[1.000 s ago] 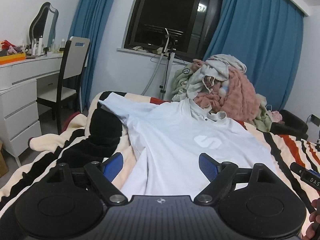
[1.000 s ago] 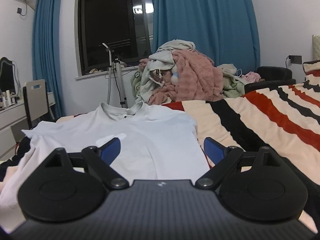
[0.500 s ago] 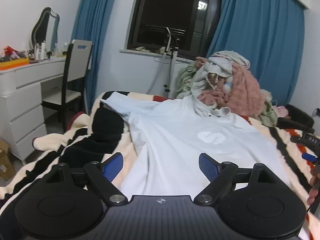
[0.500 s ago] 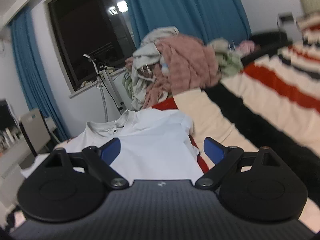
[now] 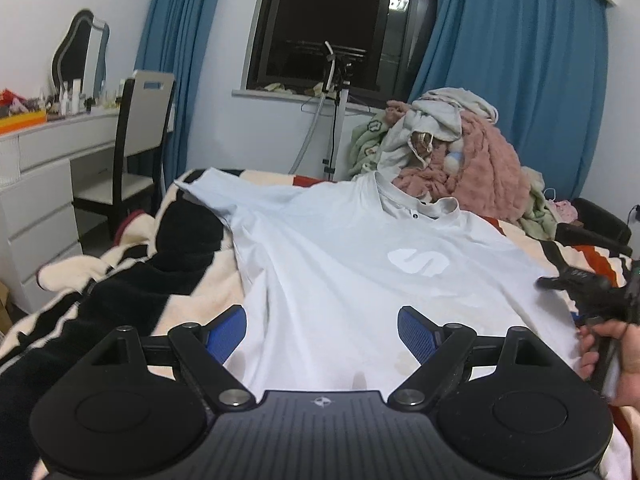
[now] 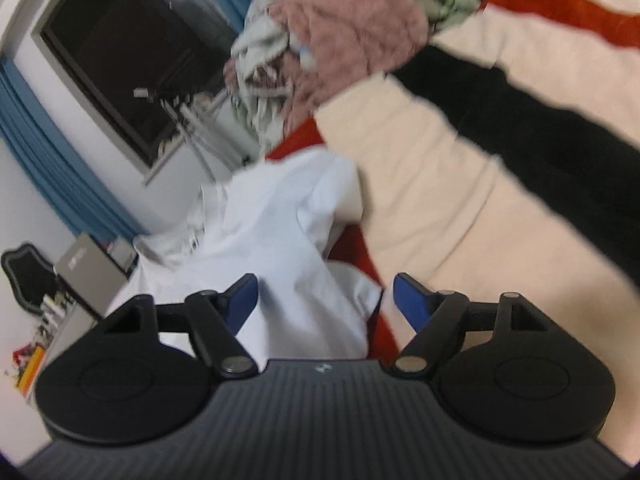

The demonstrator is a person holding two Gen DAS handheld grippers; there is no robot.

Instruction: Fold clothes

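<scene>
A pale blue polo shirt (image 5: 340,264) with a white logo lies spread face up on the striped blanket (image 5: 132,280), collar toward the window. My left gripper (image 5: 322,330) is open and empty, hovering over the shirt's lower hem. My right gripper (image 6: 324,300) is open and empty, tilted, above the shirt's right sleeve (image 6: 280,232). It also shows at the right edge of the left wrist view (image 5: 588,292), held in a hand beside the shirt's right side.
A heap of clothes (image 5: 452,160) with a pink fleece is piled at the bed's far end. A white dresser (image 5: 36,184) and chair (image 5: 136,136) stand at left. A stand (image 5: 334,108) is by the window. The striped blanket (image 6: 480,160) extends right.
My right gripper has swung and tilted toward the shirt's right sleeve, now closer to the fabric. My left gripper has risen slightly and stays open.
</scene>
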